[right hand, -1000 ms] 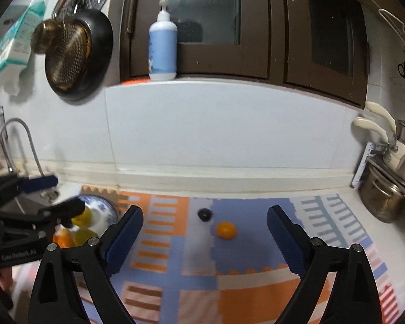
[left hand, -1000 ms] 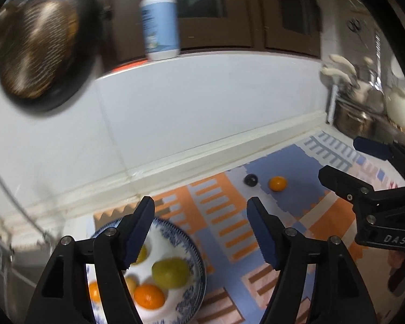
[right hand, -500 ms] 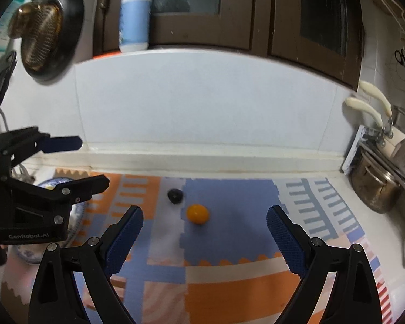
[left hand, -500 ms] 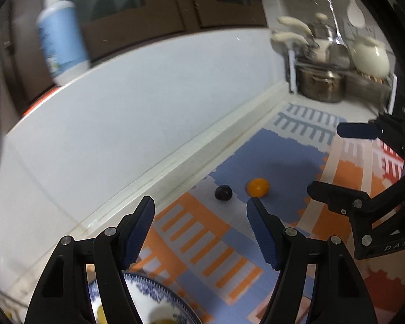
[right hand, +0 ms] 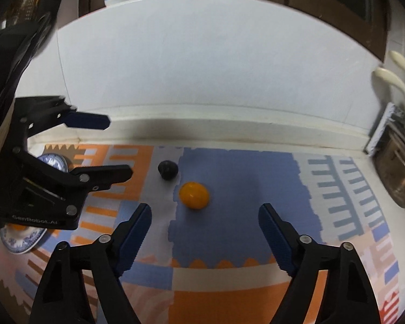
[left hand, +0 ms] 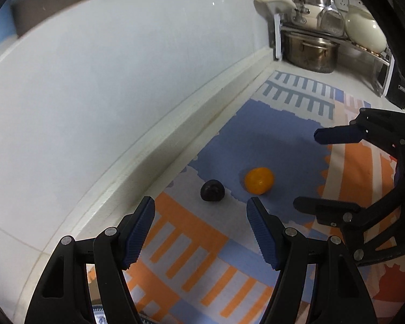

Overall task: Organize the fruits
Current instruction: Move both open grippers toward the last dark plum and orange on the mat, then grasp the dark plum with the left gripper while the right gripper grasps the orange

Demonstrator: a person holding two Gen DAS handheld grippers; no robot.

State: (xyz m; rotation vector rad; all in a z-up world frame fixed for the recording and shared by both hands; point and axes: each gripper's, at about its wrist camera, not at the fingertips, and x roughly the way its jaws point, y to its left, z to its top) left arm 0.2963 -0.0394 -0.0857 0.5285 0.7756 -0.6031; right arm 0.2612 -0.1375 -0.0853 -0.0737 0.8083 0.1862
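- The orange fruit [right hand: 193, 195] and dark fruit [right hand: 168, 169] lie just beside each other on the patterned mat [right hand: 243, 172], bare mat on every other side
- The left gripper [right hand: 110, 148] and right gripper [right hand: 205, 216] both stand with jaws wide, near the fruits, crowding each other
- The white wall [left hand: 108, 81] closes off the far side
- A steel pot [left hand: 307, 51] stands well apart to the right

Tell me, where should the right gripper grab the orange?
Across its round middle, coming straight ahead from the near side. The orange sits loose on the mat, and the open right gripper already faces it. Set one finger in the gap beside the plum, which sits close on its left.
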